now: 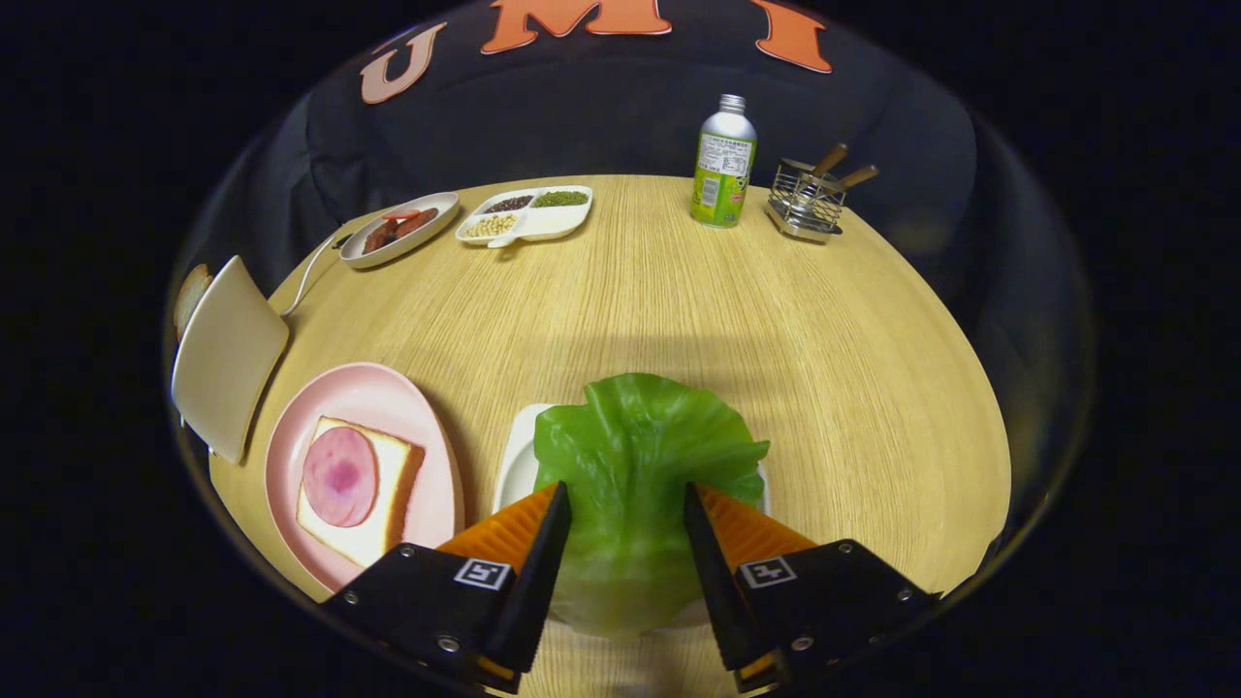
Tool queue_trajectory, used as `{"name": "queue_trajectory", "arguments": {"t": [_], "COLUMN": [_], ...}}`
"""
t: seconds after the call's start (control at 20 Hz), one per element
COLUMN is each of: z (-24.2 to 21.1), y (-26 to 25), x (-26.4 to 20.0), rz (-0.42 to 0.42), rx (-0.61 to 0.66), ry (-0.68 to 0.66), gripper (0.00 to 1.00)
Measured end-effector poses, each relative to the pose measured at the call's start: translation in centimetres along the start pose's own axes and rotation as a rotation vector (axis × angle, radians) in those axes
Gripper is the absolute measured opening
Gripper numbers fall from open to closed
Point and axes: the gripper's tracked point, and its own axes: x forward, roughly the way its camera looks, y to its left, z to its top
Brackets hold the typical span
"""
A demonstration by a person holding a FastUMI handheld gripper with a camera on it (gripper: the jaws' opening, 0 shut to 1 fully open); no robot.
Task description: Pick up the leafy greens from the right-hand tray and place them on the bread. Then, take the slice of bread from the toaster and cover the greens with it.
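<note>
Your gripper [625, 504] stands wide, fingers either side of the leafy greens [635, 465] on the white tray [514, 465] at the table's near edge, not yet pinching. The bread [354, 490] with ham waits on the pink plate [368, 388] alongside.

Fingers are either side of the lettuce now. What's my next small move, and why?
Probably close the gripper. Its fingers stand open on both sides of the lettuce leaf, which still lies on the white tray; the bread with ham waits on the pink plate alongside.

Bare table [679, 320] beyond leafy greens [630, 456]
</note>
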Motion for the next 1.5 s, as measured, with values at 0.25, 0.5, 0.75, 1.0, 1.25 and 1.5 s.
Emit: {"name": "queue_trajectory", "arguments": {"t": [0.25, 0.5, 0.75, 1.0, 1.25, 1.5], "z": [0.4, 1.9, 4.2, 6.1, 6.3, 5.3], "y": [-0.2, 0.0, 1.6, 4.9, 8.4, 11.1], "x": [0.2, -0.9, -3.6, -6.7, -8.2, -7.7], "rz": [-0.004, 0.046, 0.109, 0.186, 0.246, 0.271], "rx": [-0.001, 0.058, 0.050, 0.004, -0.065, -0.124], "ry": [-0.026, -0.081, -0.174, -0.255, -0.284, -0.263], "gripper": [0.22, 0.04, 0.04, 0.04, 0.04, 0.04]}}
